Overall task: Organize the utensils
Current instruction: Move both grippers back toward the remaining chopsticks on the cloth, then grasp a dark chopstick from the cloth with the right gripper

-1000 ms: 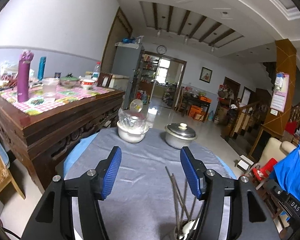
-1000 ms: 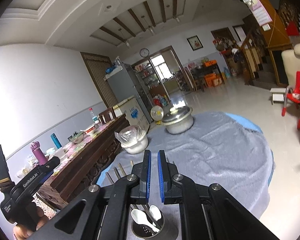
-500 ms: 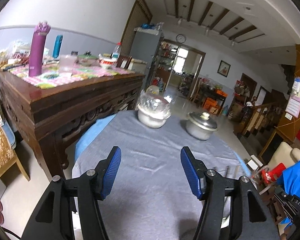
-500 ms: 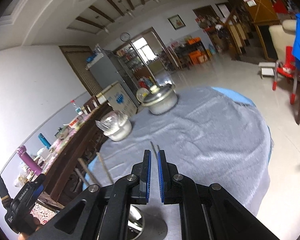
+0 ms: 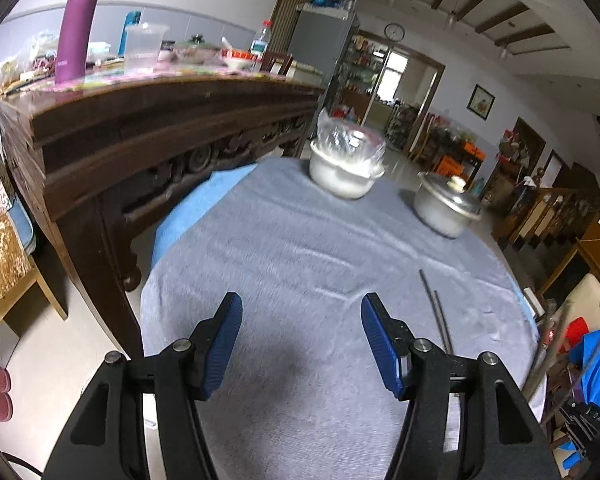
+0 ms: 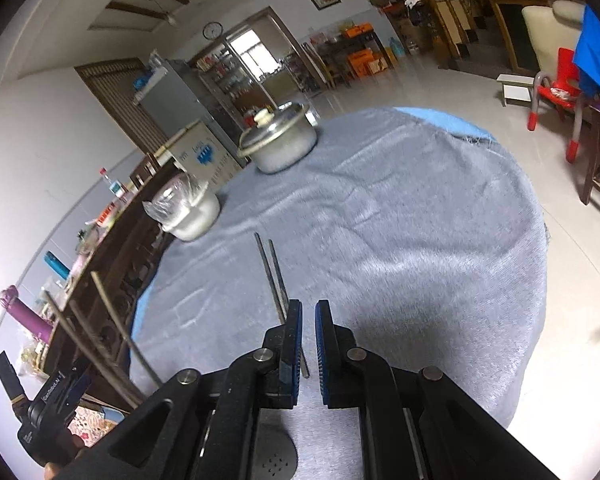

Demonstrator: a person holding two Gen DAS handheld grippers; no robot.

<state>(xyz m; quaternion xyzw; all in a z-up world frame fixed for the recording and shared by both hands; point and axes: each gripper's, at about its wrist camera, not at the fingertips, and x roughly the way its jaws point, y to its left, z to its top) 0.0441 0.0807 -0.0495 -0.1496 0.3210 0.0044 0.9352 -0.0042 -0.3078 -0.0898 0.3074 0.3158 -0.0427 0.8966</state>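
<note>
Grey cloth (image 5: 300, 264) – chopsticks (image 6: 274, 276) lying | left gripper (image 5: 301, 344) jaws wide, empty | right gripper (image 6: 308, 338) jaws closed, empty

White lettering reading "GenRobot.AI" runs along the black left gripper (image 6: 56, 400) seen from the right wrist. The letters "DAS" show on a black device (image 5: 592, 420) at the left view's lower right edge. Other labels are illegible.

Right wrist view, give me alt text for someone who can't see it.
The right gripper hangs shut and empty over a grey tablecloth, beside a pair of metal chopsticks. Farther off stand a lidded metal pot and a plastic-covered white pot.
</note>
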